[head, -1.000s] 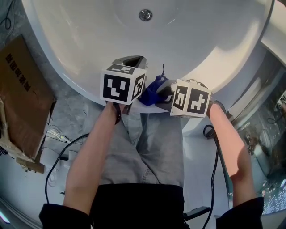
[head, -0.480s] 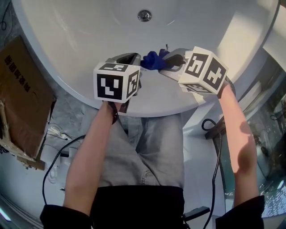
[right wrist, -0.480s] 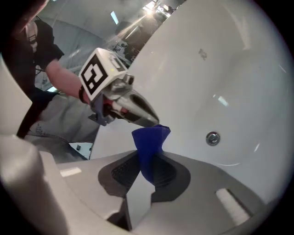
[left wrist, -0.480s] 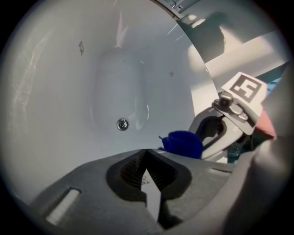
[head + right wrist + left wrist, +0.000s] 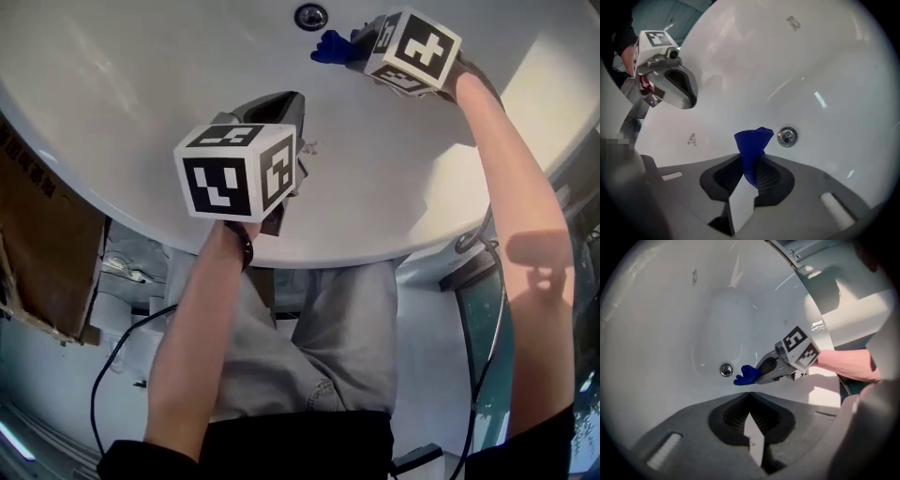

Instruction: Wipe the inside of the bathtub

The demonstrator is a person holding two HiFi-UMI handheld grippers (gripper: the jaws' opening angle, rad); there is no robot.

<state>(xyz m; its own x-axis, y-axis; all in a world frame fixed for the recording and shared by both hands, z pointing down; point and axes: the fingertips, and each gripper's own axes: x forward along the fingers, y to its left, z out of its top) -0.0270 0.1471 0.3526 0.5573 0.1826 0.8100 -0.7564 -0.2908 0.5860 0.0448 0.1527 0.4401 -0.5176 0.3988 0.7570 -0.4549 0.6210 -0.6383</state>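
Note:
The white bathtub [image 5: 141, 84] fills the top of the head view, its round metal drain [image 5: 310, 16] at the far end. My right gripper [image 5: 354, 44] reaches deep into the tub and is shut on a blue cloth [image 5: 328, 47]. The cloth [image 5: 752, 145] sticks up out of the jaws right beside the drain [image 5: 787, 136], close to the tub floor. My left gripper [image 5: 281, 101] hovers over the near inner wall, shut with nothing in it. In the left gripper view the cloth [image 5: 746, 376] lies next to the drain [image 5: 725, 370], with the right gripper [image 5: 761, 373] behind it.
A brown cardboard box [image 5: 37, 244] stands on the floor left of the tub. Black cables [image 5: 117, 352] run across the floor by the person's legs. A glass panel [image 5: 473, 337] and another cable lie at the right.
The right gripper carried the blue cloth from the tub's near rim forward and down to the drain. The left gripper stayed near the rim, and the head view leaned further over the tub.

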